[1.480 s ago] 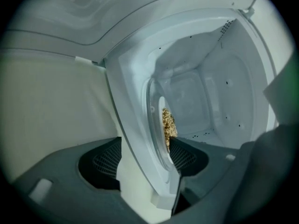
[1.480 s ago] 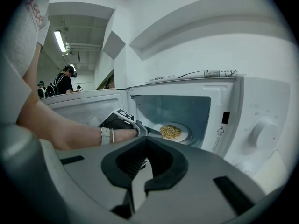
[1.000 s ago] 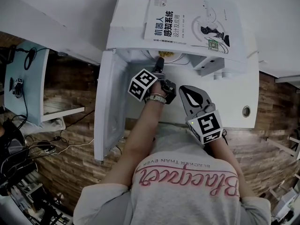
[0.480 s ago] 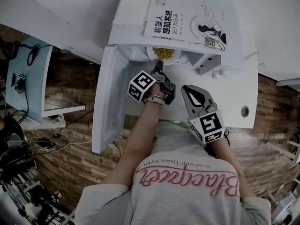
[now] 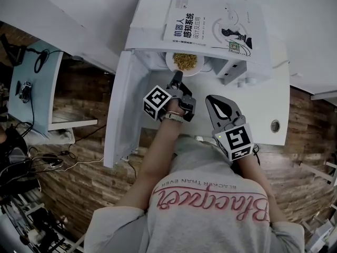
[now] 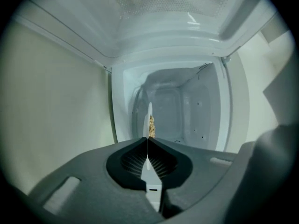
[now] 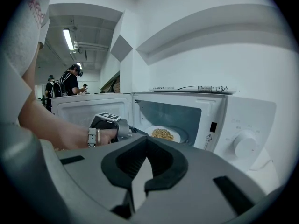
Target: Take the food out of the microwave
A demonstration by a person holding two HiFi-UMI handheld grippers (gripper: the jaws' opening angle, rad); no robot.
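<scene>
A white plate (image 5: 195, 67) of yellow grains (image 5: 185, 60) sits at the mouth of the open white microwave (image 5: 263, 96). My left gripper (image 5: 176, 80) reaches into the opening; its jaws have just been closing and now pinch the plate's near rim. In the left gripper view the plate (image 6: 149, 112) stands edge-on between the pads, with the grains (image 6: 152, 126) on its right side. My right gripper (image 5: 218, 107) hangs in front of the microwave's control panel, shut and empty. From the right gripper view (image 7: 147, 138) the plate (image 7: 175, 135) shows inside the cavity.
The microwave door (image 5: 122, 112) is swung wide open to the left. A book (image 5: 210, 22) lies on top of the microwave. Round knobs (image 7: 245, 144) sit on the panel at the right. A light blue desk (image 5: 31, 88) stands far left. People stand in the background (image 7: 70, 80).
The left gripper has shut on the plate's rim and drawn back a little. The plate now shows further out from under the microwave's top. The right gripper has stayed put.
</scene>
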